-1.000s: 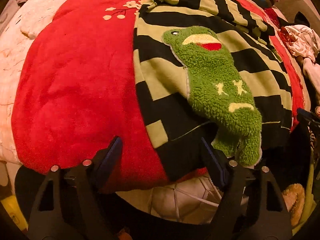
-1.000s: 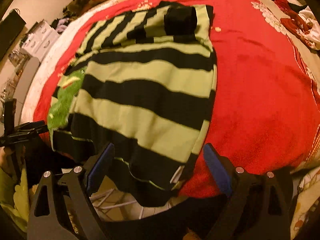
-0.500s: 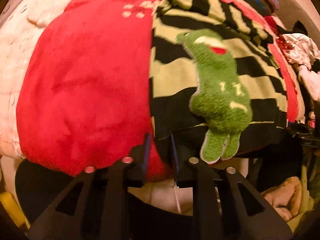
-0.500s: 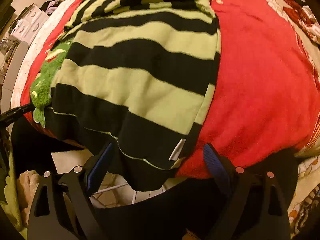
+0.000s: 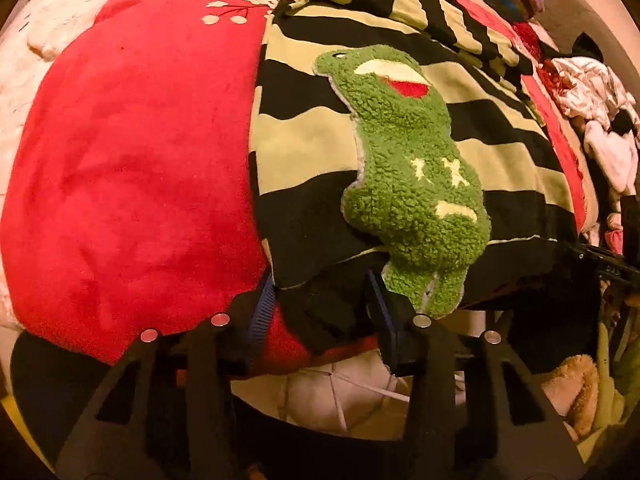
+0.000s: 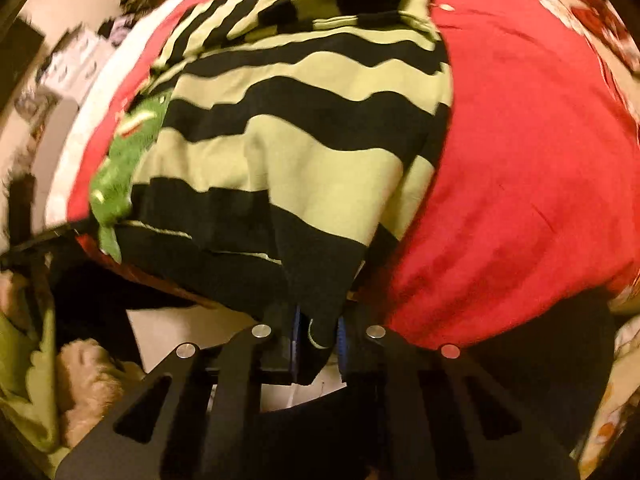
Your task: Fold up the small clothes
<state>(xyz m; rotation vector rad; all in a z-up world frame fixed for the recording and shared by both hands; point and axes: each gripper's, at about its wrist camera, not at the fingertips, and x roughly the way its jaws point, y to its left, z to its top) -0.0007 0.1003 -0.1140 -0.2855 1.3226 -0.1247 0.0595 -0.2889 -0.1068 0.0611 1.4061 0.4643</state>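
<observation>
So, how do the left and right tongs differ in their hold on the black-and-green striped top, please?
The left tongs stand apart, having just been opening, with the hem of the black-and-green striped top loose between them; the right tongs, just closing, pinch it tight. The left tongs sit beside the fuzzy green frog patch, the right tongs at a plain corner. Both meet its hem.

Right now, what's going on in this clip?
A person with a handheld gripper in each hand is starting to fold a black-and-green striped top with a fuzzy frog patch, spread on a red blanket. The right gripper has just been closing and now pinches the top's near hem. The left gripper has just been opening; the hem's other corner sits between its jaws, which stand apart.
</observation>
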